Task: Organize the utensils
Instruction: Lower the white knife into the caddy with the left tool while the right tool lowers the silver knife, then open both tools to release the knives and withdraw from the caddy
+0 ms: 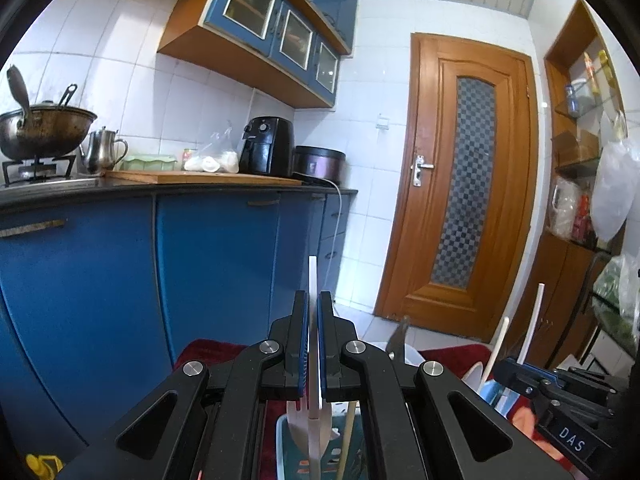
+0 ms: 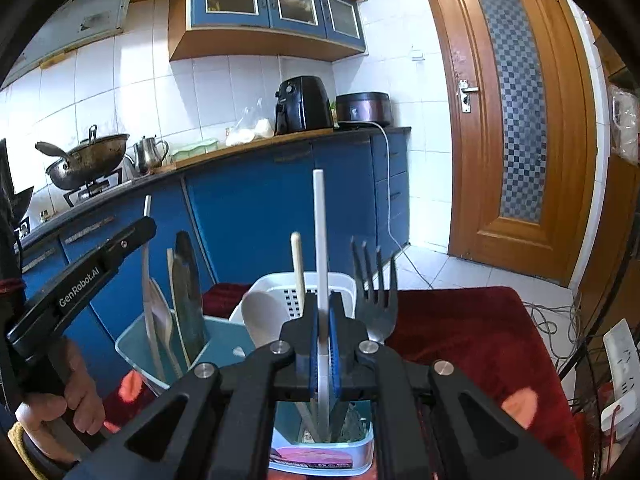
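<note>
White utensil (image 2: 319,240) pinched in right gripper (image 2: 322,344), left gripper (image 2: 120,240) lettered "GenRobot.AI"

You have two grippers: left gripper (image 1: 313,344) and right gripper (image 2: 323,344), each clamped on one white stick-handled utensil (image 1: 312,280) (image 2: 319,216). You see two containers: one light-blue bin (image 2: 138,354), one white perforated basket (image 2: 340,284). One dark fork (image 2: 374,280), one white spoon (image 2: 262,312), one knife blade (image 2: 188,292), one wooden-handled utensil (image 2: 297,264).
</note>
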`<state>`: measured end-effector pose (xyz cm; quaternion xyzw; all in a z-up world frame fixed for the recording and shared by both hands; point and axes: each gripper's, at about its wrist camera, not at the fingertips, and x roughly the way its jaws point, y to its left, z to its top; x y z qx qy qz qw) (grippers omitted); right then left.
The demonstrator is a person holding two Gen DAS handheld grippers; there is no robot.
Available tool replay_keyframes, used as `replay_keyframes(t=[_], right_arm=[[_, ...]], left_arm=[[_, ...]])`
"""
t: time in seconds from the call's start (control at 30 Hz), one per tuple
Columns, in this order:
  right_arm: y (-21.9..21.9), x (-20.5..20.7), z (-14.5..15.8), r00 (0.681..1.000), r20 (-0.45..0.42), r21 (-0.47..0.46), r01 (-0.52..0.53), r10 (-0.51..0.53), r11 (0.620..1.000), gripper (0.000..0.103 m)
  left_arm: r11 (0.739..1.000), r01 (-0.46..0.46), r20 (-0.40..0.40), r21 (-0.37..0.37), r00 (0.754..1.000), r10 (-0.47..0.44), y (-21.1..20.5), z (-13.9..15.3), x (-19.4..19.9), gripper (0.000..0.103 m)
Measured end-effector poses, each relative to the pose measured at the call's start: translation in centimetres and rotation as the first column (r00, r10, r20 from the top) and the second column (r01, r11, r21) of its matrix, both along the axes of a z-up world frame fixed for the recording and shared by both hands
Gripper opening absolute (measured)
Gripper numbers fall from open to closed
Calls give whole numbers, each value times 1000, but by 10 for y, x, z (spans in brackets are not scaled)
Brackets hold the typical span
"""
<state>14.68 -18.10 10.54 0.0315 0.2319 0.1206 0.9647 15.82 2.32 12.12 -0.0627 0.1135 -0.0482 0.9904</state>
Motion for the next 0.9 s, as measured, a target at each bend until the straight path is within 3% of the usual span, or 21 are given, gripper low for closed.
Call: replay_keyframes(t=[0.5, 0.6, 0.7, 0.9], right_arm=[[-5, 0, -16, 998, -63, 28, -6, 7, 1000, 7], [-7, 1, -16, 997, -73, 45, -4, 7, 999, 11], [-10, -1, -13, 997, -77, 81, -6, 12, 997, 22], [-10, -9, -2, 998, -54, 87, -14, 18, 996, 24]], left_arm=[[1000, 18, -63, 10, 998, -17, -6, -12, -3, 4], [1000, 29, -84, 5, 996, -29, -6, -12, -3, 5], [999, 40, -97, 9, 995, -39, -8, -11, -5, 12], [998, 63, -124, -8, 990, -63, -11, -6, -8, 24]])
